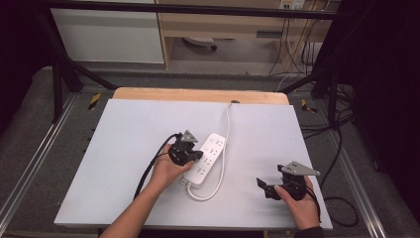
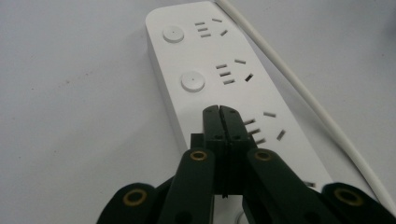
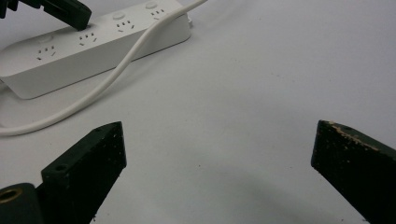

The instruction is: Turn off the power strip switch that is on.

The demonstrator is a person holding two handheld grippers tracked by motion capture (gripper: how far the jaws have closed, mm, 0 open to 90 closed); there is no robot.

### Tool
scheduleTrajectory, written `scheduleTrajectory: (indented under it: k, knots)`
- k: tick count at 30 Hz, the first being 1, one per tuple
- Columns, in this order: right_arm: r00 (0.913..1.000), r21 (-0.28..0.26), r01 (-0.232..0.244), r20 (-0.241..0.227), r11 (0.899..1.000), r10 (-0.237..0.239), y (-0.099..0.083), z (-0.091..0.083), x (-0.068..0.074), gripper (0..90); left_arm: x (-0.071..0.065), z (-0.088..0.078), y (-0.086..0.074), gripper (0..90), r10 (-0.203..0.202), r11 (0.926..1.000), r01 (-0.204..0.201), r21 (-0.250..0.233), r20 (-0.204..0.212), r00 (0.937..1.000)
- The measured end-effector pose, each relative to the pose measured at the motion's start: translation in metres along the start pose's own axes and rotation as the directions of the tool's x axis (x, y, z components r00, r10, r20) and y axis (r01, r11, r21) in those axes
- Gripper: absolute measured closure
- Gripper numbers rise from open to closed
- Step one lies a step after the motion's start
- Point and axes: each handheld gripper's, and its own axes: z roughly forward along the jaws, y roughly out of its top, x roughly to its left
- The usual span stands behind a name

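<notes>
A white power strip [image 1: 208,157] lies slanted in the middle of the white table top [image 1: 124,148]. It has several socket sets, with round buttons [image 2: 193,81] beside them. Its white cable [image 1: 228,121] loops near its close end and runs to the far edge. My left gripper [image 1: 192,156] is shut with nothing between its jaws. Its tips [image 2: 219,112] point down at the strip's [image 2: 261,93] top beside the third socket set; I cannot tell if they touch. My right gripper [image 1: 263,186] stands open over bare table to the right, well apart from the strip [image 3: 93,42]; its jaws [image 3: 219,149] are spread wide.
A wooden table edge [image 1: 198,94] shows behind the white top. A black metal frame [image 1: 59,84] surrounds the table. Dark cables [image 1: 341,144] trail on the grey floor at the right. Bare table lies left of the strip and between the two grippers.
</notes>
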Motion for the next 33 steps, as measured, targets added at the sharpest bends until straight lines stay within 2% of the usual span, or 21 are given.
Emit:
scheduleTrajectory:
  k: [16, 27, 33]
  knots:
    - [1.0000, 0.000, -0.004, 0.001, 1.000, 0.004, 0.0002, -0.0004, -0.0001, 4.1, 0.0010, -0.0013, -0.0006, 90.0, -0.009, 0.9996, 0.009, -0.026, 0.008, 0.9999]
    - [1.0000, -0.005, -0.004, 0.000, 1.000, 0.004, 0.0005, -0.0011, -0.0003, 4.0, -0.0032, 0.0010, -0.0001, 90.0, -0.003, 0.9992, 0.003, -0.041, 0.012, 0.9999]
    - [1.0000, -0.009, -0.007, 0.001, 1.000, 0.007, 0.0006, -0.0020, -0.0013, 4.0, -0.0057, 0.0021, 0.0013, 90.0, -0.013, 0.9983, 0.014, -0.056, 0.014, 0.9998]
